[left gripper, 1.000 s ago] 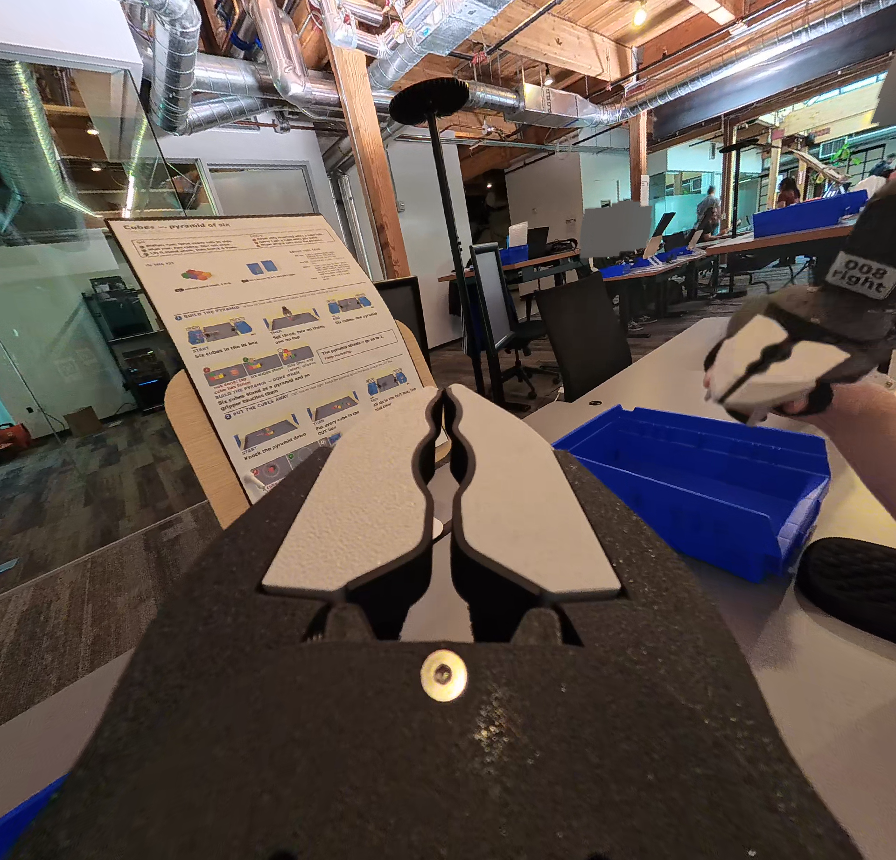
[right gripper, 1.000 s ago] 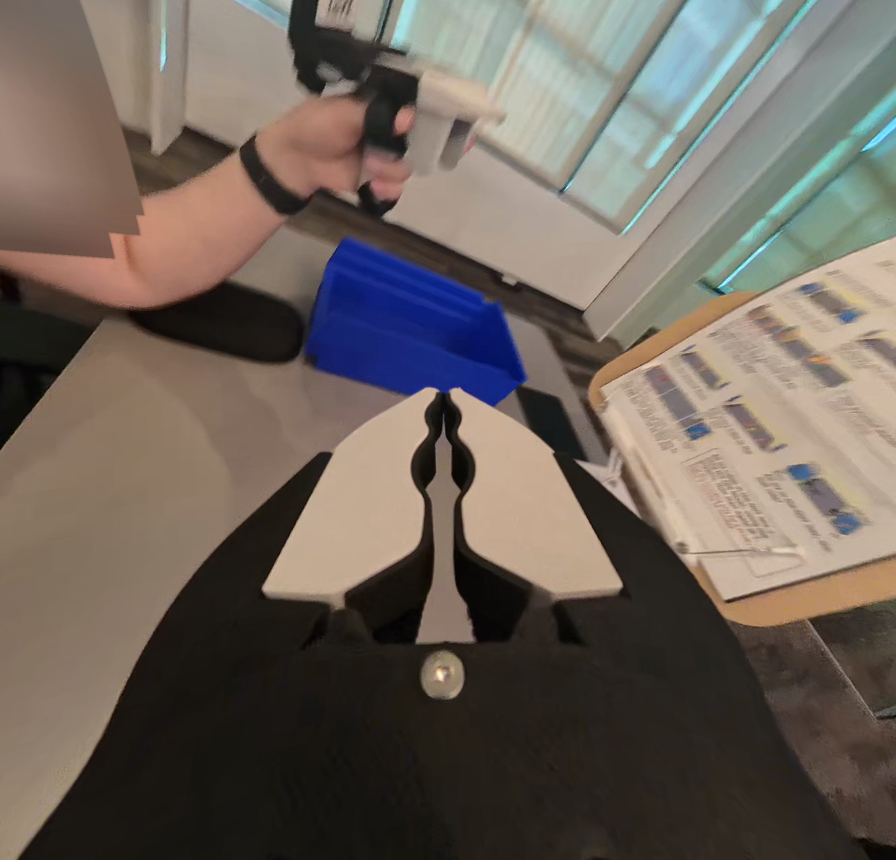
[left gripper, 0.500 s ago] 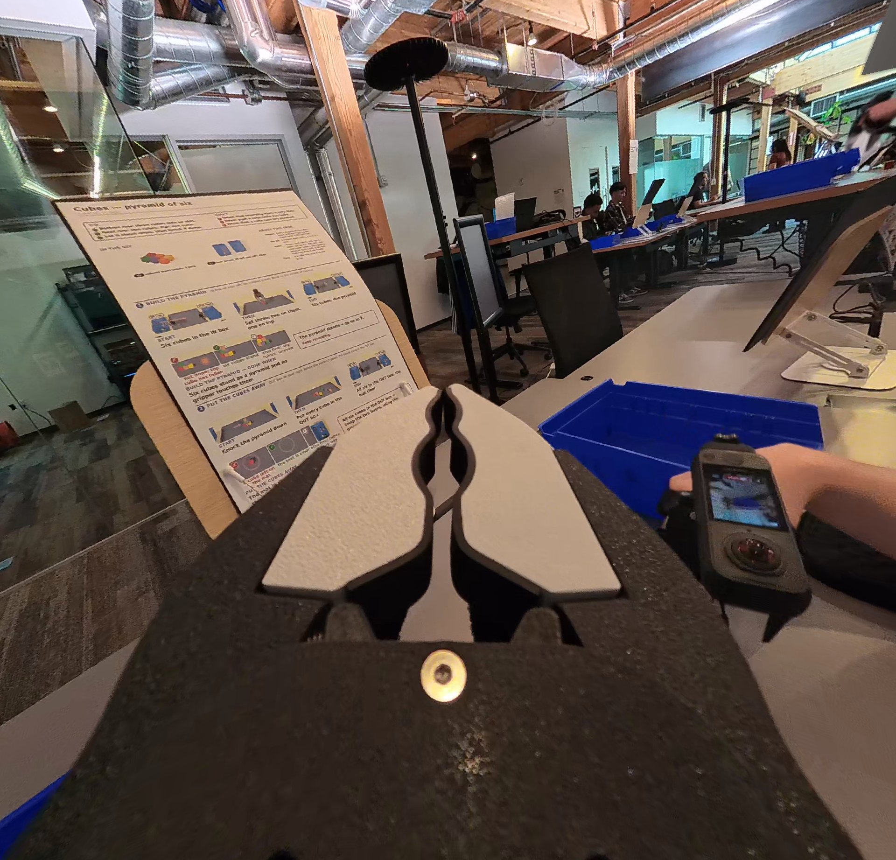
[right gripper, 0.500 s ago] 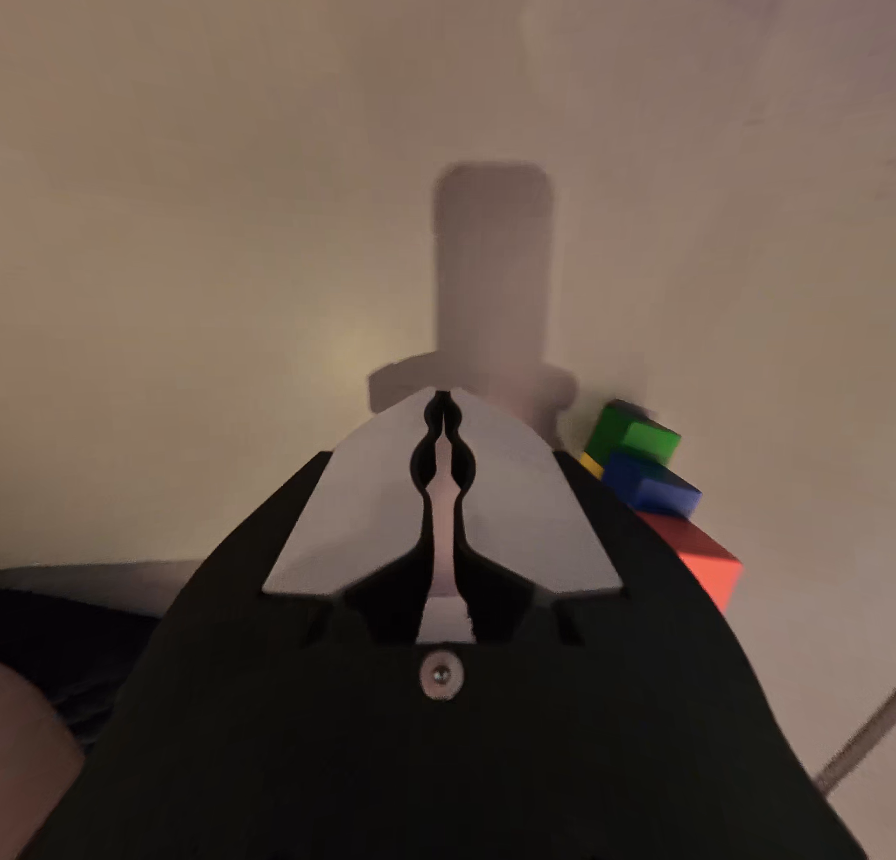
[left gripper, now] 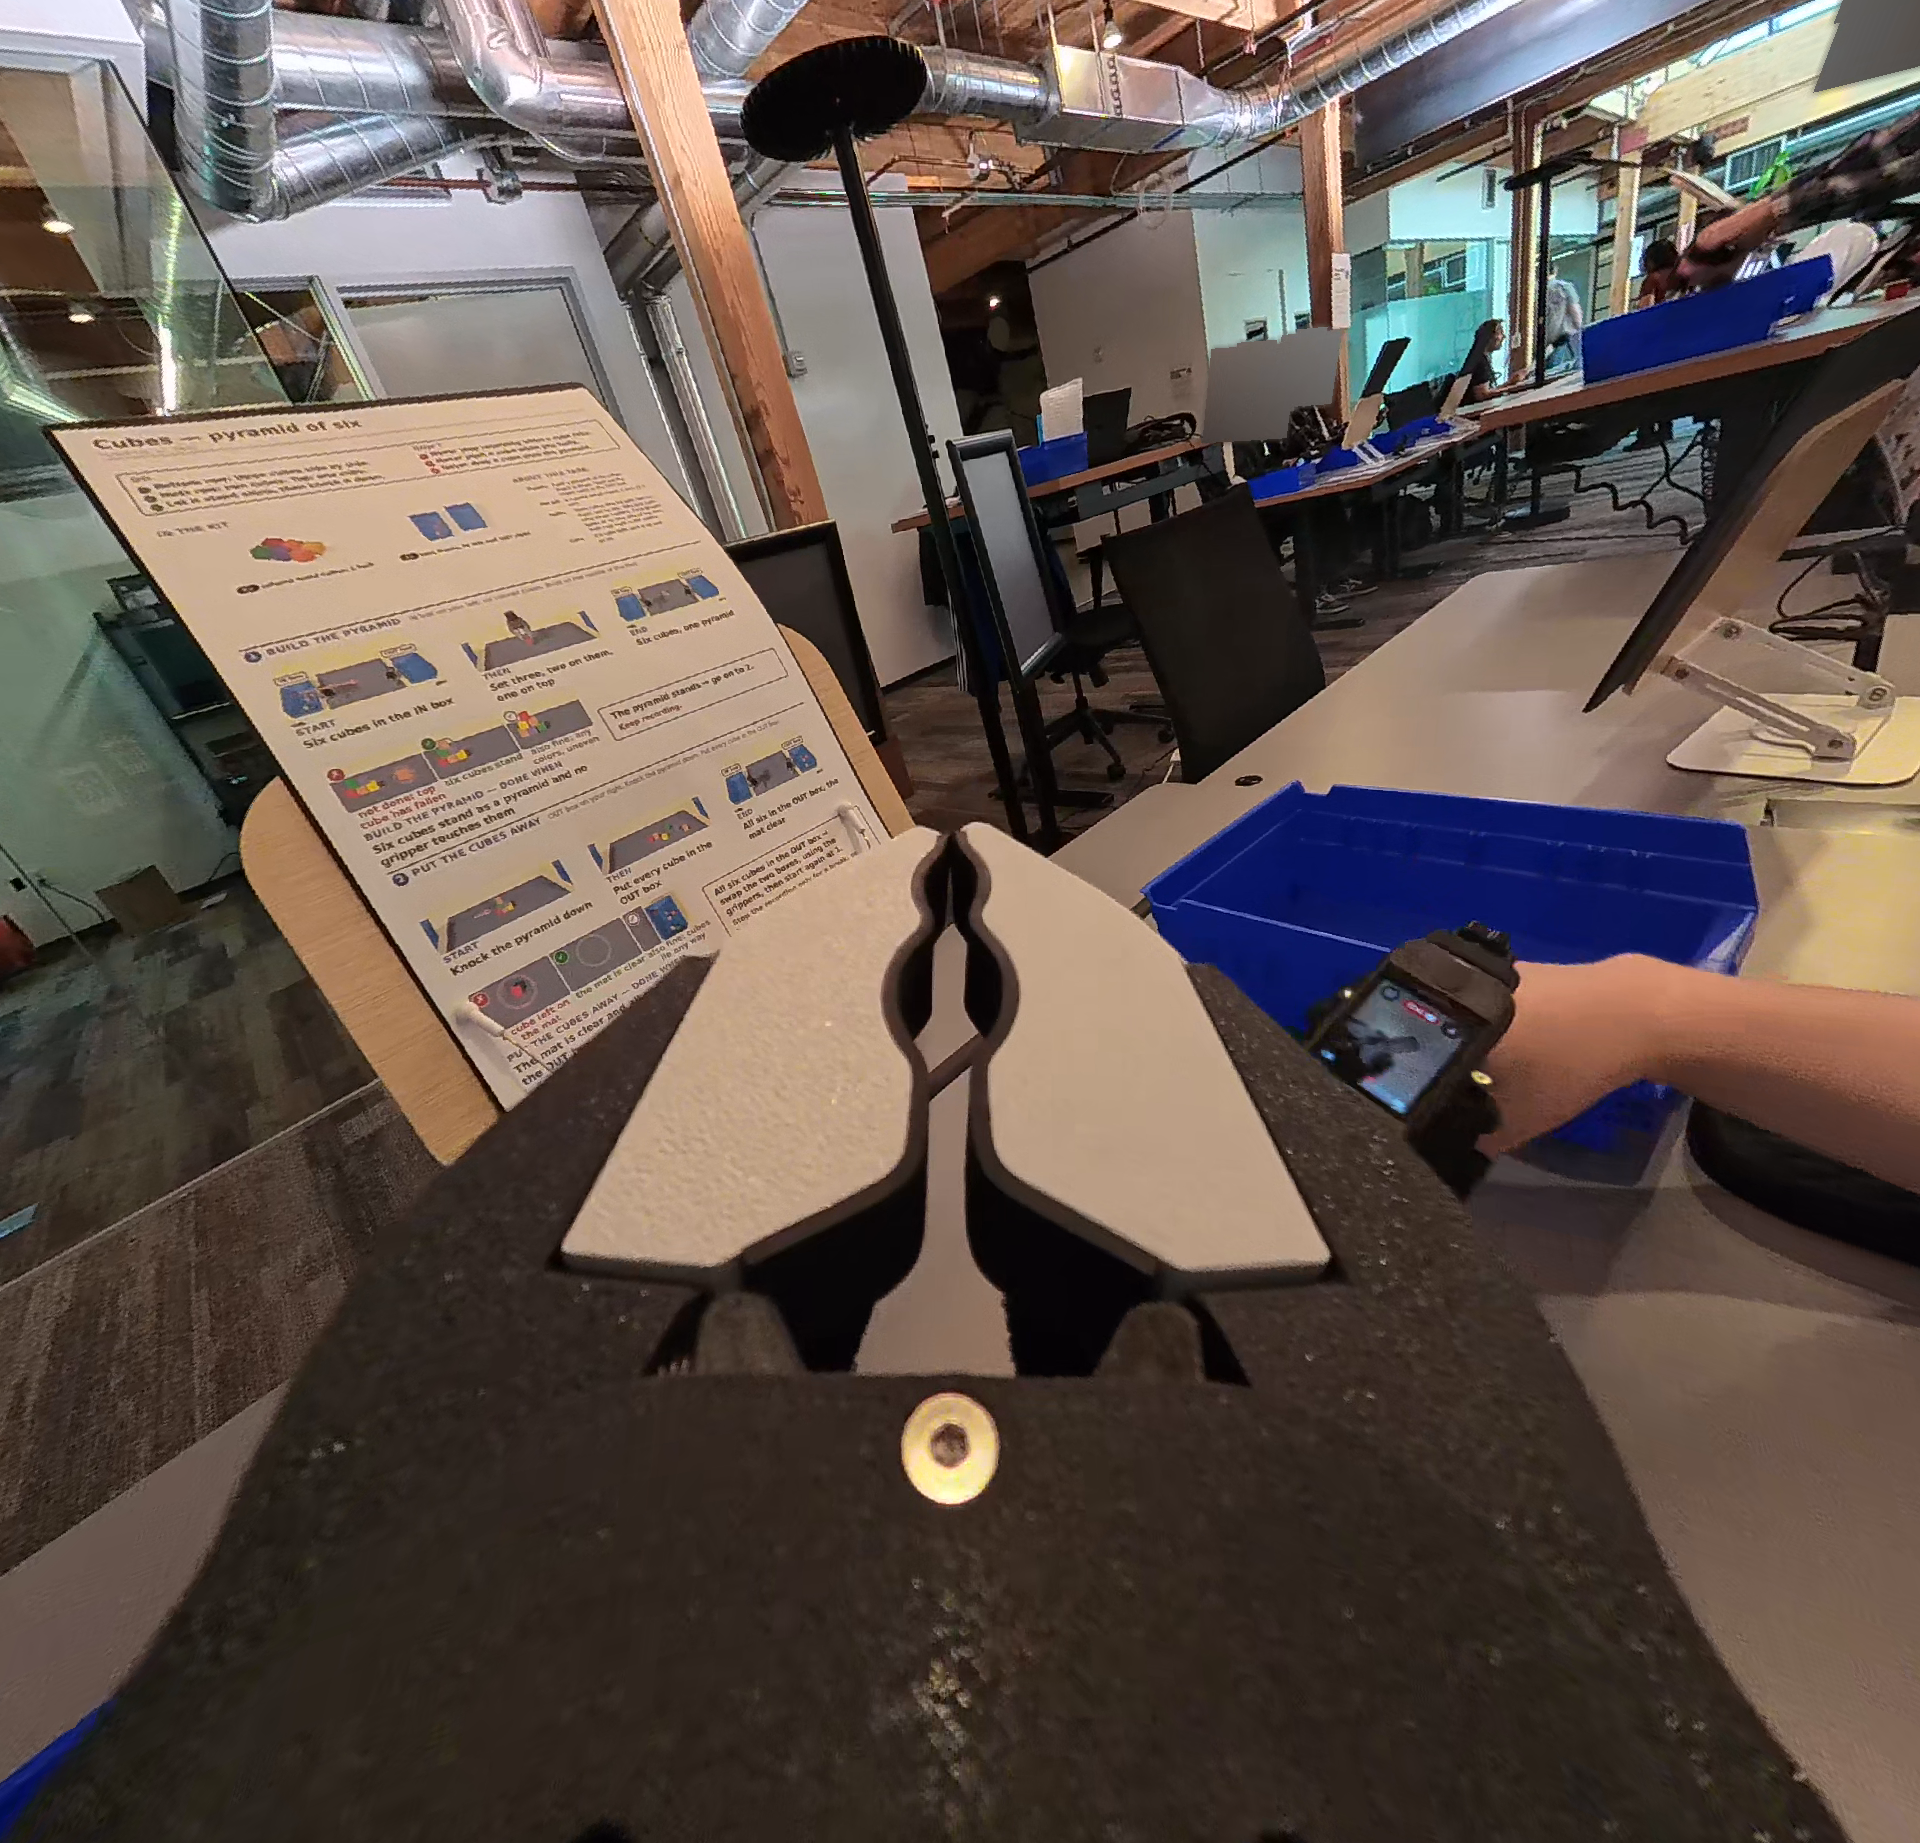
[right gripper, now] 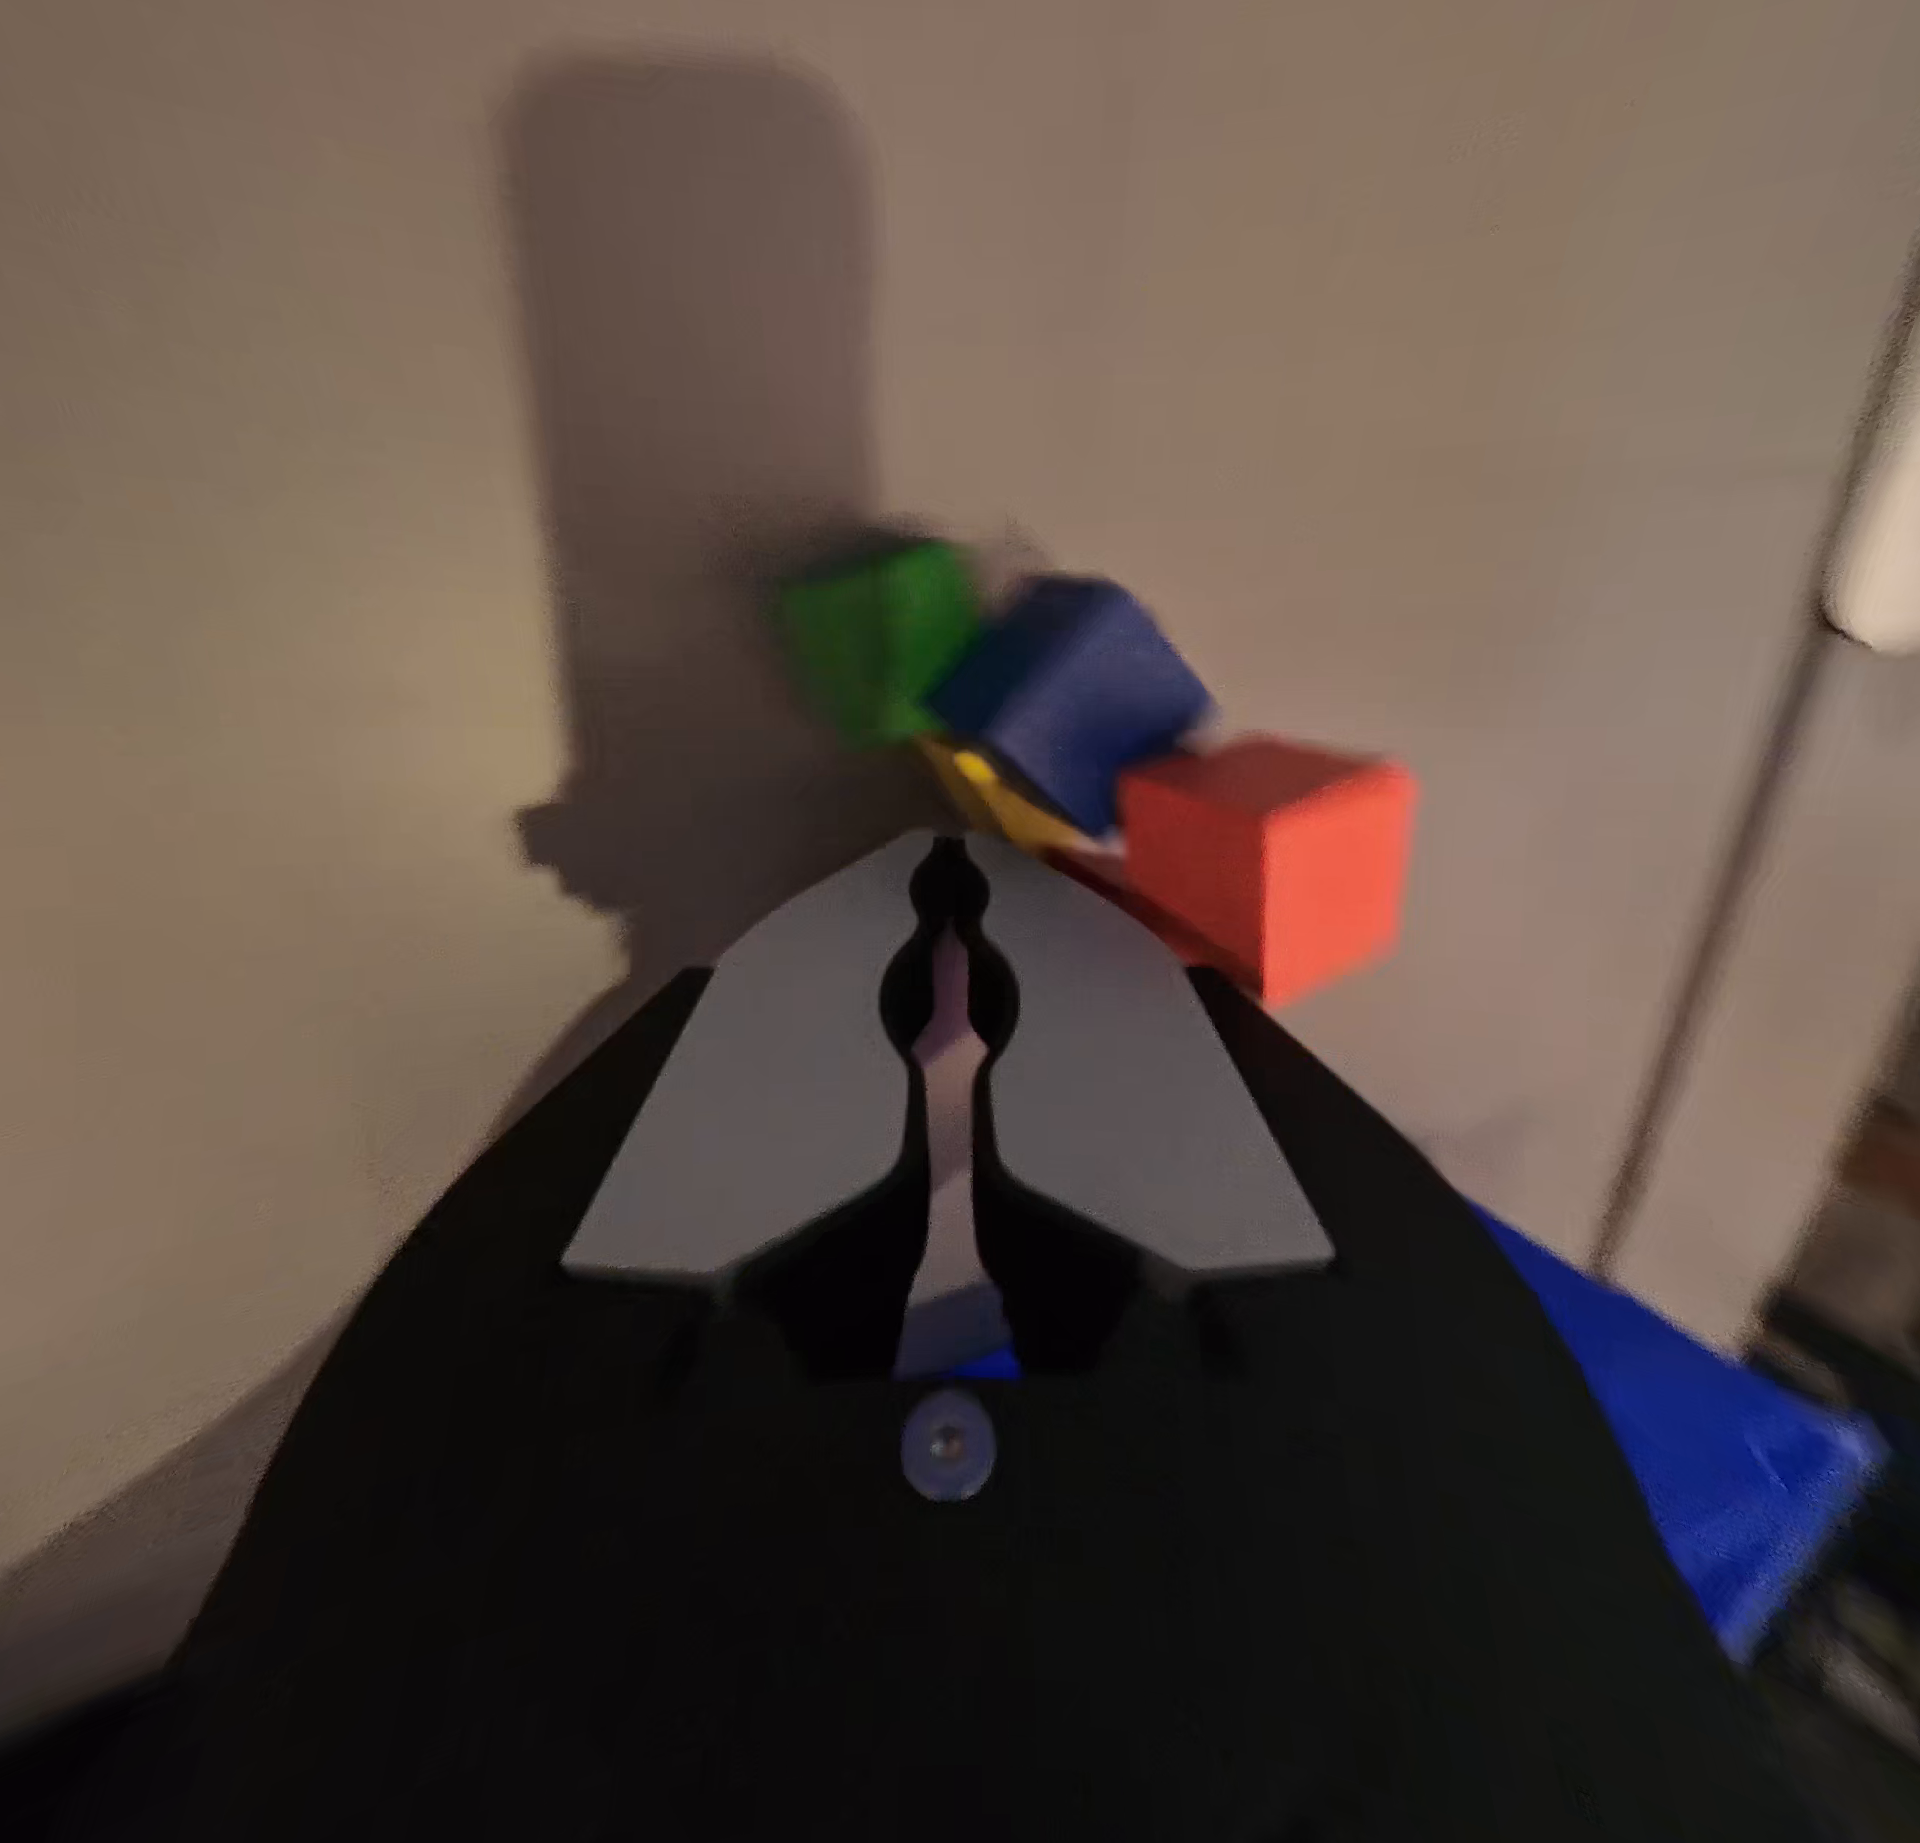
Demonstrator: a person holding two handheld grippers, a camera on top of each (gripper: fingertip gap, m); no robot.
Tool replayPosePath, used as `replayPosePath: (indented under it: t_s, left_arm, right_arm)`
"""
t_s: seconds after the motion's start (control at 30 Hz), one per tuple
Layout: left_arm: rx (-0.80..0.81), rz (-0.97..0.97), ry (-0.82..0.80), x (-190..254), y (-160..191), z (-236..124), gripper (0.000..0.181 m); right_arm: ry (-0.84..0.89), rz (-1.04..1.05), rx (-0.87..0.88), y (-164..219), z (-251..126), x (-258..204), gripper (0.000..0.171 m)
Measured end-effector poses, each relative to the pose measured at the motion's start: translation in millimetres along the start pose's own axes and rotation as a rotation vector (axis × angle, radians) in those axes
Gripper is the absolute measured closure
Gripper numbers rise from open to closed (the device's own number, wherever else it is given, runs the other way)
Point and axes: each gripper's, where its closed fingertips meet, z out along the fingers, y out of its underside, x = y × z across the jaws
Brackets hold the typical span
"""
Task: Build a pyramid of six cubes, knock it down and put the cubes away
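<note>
Right gripper (right gripper: pixel 951 848), jaws pressed together, hangs beside the tumbled cubes (right gripper: pixel 1262 858). Left gripper (left gripper: pixel 954 843) likewise closed, empty. The cubes look light and rigid; grip opposite flat faces.

Blurred cubes (right gripper: pixel 1049 713), yellow one (right gripper: pixel 987 780) mostly hidden

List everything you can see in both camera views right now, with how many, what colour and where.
green cube: one, green, farthest in the cluster, blurred
blue cube: one, blue, tilted, between green and red
yellow cube: one, yellow, mostly hidden under the blue one
red cube: one, orange-red, nearest, right of the tong tips
blue bin: one, blue, on the table, looks empty
instruction sheet: one, white, propped on a wooden board at left
table: one, light grey
left tongs: shut, empty
right tongs: shut, empty, beside the cubes
</note>
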Motion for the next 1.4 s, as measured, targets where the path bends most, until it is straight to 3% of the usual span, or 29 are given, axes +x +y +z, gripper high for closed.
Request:
replayPosePath:
  t_s: [0.07,0.23,0.43,0.57,0.8,1.0,1.17,1.4]
  left_arm:
    - [-0.004,-0.001,0.006,1,1,1,0.181]
    - [-0.012,0.005,0.014,4,2,2,0.181]
    - [-0.019,0.005,0.014,4,4,3,0.181]
    - [-0.019,0.013,0.01,4,4,3,0.181]
    - [-0.03,0.028,0.001,3,5,3,0.181]
    - [-0.012,0.041,-0.036,-6,-4,-7,0.181]
    - [0.014,-0.057,-0.105,-27,-12,-21,0.181]
    - [0.03,-0.033,-0.152,-38,-20,-36,0.181]
  right_arm:
    - [0.261,0.133,0.045,2,-9,48,0.17]
    - [0.502,0.271,0.308,-12,-73,90,0.17]
    - [0.626,0.314,0.412,-4,-132,108,0.17]
    - [0.637,0.346,0.446,4,-146,113,0.17]
    - [0.572,0.383,0.417,16,-127,116,0.17]
    - [0.424,0.454,0.533,-7,-117,102,0.17]
    - [0.347,0.513,0.524,-30,-88,101,0.148]
    - [0.32,0.66,0.338,-41,-12,170,0.13]
